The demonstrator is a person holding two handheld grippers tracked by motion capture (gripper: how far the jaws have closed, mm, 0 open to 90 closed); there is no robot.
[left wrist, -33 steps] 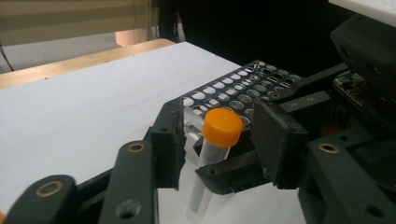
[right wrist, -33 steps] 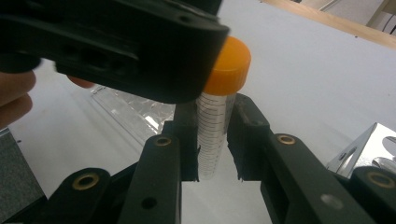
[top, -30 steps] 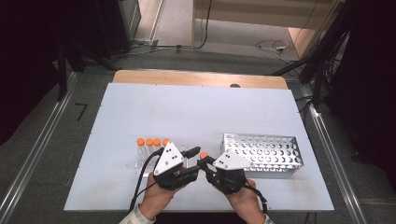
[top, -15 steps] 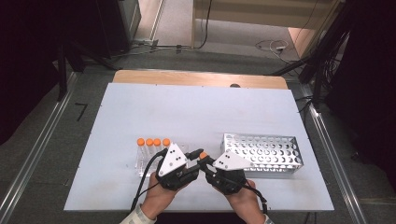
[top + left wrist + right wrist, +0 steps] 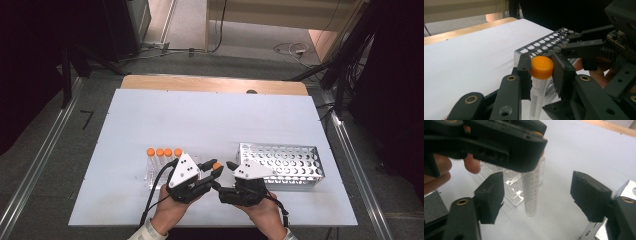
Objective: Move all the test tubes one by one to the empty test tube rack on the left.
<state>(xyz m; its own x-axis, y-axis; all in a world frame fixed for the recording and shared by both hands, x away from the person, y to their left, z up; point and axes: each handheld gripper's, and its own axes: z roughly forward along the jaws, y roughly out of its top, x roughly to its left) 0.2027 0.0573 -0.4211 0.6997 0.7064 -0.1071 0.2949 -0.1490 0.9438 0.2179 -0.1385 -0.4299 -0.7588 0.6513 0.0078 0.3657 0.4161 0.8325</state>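
A clear graduated tube with an orange cap (image 5: 542,67) hangs upright above the table, and my left gripper (image 5: 541,71) is shut on it just under the cap. From above, the cap (image 5: 217,165) shows at the left gripper's (image 5: 212,171) tips. My right gripper (image 5: 536,192) is open, its two black pads standing apart on either side of the tube's lower body (image 5: 531,192) without touching it. From above, the right gripper (image 5: 224,176) faces the left one, tips nearly meeting. The left gripper (image 5: 499,140) looms across the top of the right gripper view.
A clear plastic rack (image 5: 162,167) with several orange-capped tubes sits just left of the hands; it shows behind the tube (image 5: 511,185). A perforated metal rack (image 5: 285,162) lies to the right, close by (image 5: 544,43). White tabletop stretches beyond.
Both hands have shifted only slightly; the left gripper still holds the tube, and the right gripper's open jaws sit a little closer around it.
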